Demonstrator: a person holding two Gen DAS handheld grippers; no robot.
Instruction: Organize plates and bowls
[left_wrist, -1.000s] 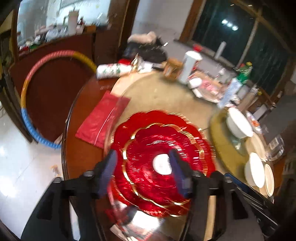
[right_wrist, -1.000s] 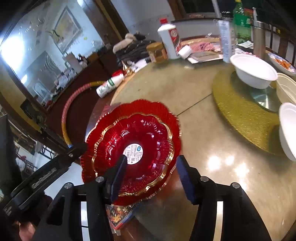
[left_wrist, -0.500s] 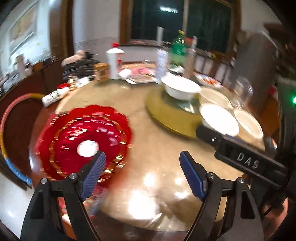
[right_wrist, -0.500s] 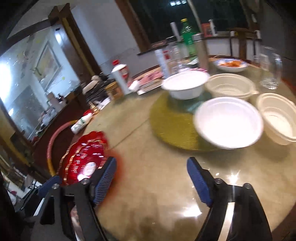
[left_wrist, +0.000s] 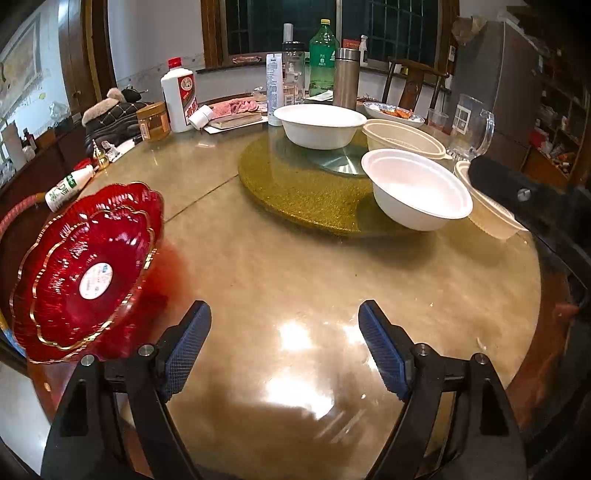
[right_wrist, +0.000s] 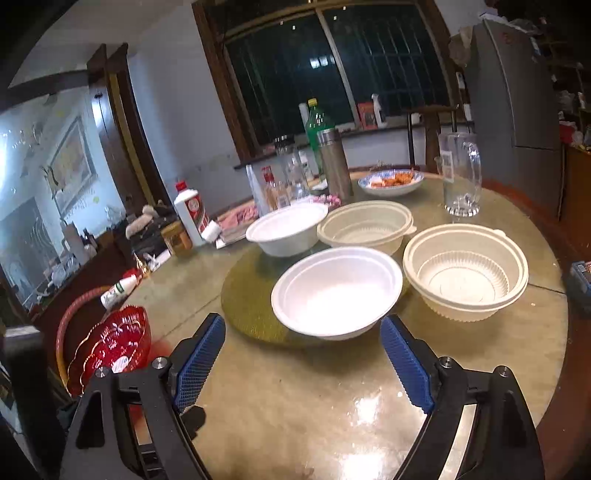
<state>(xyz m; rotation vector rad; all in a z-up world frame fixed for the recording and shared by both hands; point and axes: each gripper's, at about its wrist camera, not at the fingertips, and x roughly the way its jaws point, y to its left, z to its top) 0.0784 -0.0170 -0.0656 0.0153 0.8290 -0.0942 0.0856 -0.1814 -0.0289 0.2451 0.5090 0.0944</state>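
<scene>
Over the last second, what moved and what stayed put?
Both claws, left and right, swung off the red plates toward the nearest white bowl; the right now frames it. Both stayed open and empty. The plates and bowls look unmoved on the table.

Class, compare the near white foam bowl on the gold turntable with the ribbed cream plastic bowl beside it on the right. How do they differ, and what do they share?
The smooth white foam bowl has plain walls; the ribbed cream plastic bowl has fluted walls and a stepped rim. The white bowl rests on the edge of the gold glitter turntable; the cream one stands on the bare glass tabletop. Both are upright, empty and round.
</scene>
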